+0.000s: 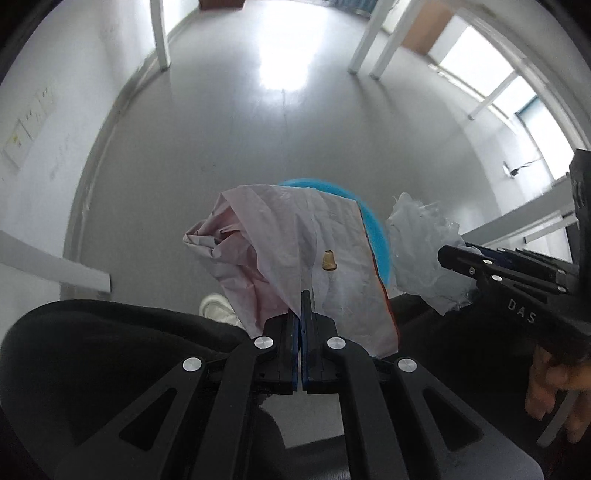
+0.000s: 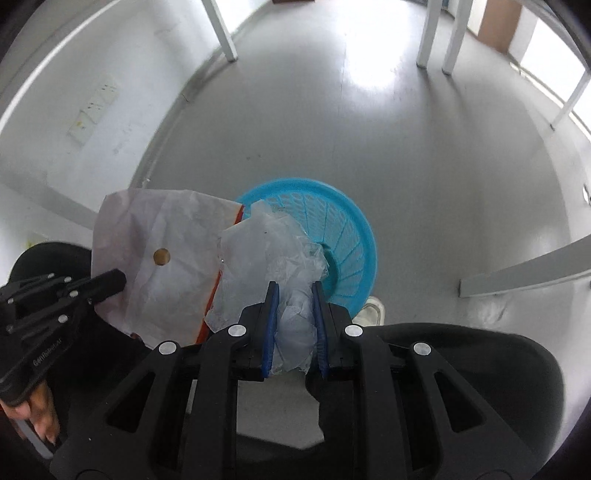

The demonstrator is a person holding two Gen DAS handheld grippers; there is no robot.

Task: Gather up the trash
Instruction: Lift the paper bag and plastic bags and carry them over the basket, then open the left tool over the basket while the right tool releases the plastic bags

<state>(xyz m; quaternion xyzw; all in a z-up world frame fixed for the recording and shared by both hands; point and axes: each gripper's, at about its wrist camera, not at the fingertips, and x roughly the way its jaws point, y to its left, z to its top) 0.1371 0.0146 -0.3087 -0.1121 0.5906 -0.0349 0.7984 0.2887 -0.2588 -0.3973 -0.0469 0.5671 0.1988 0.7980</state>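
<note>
Grey floor (image 2: 332, 140) stretched out below both grippers, bounded by white walls and crossed at the far end by white table legs (image 2: 223, 33). On that floor a blue plastic basket (image 2: 354, 236) with a slatted wall was seen from above, directly beneath the held trash.

A crumpled paper bag (image 1: 295, 251), pale with a red-orange edge and a small round brown mark, was pinched at its lower edge by the left gripper (image 1: 302, 306), whose blue-padded fingers were pressed together with only the paper between them. From the right wrist view, the same paper bag (image 2: 159, 258) was seen hanging just left of the basket rim and partly over it.

A wad of clear plastic film (image 2: 291, 295) was clamped between the fingers of the right gripper (image 2: 295, 291), which were held apart by the bulk of the wad. The film was spread upward over the near side of the basket opening. In the left wrist view the plastic film (image 1: 421, 251) was seen beside the paper bag, both above the basket (image 1: 373, 229).

A white shoe (image 2: 371, 308) was visible on the floor just beside the basket.
</note>
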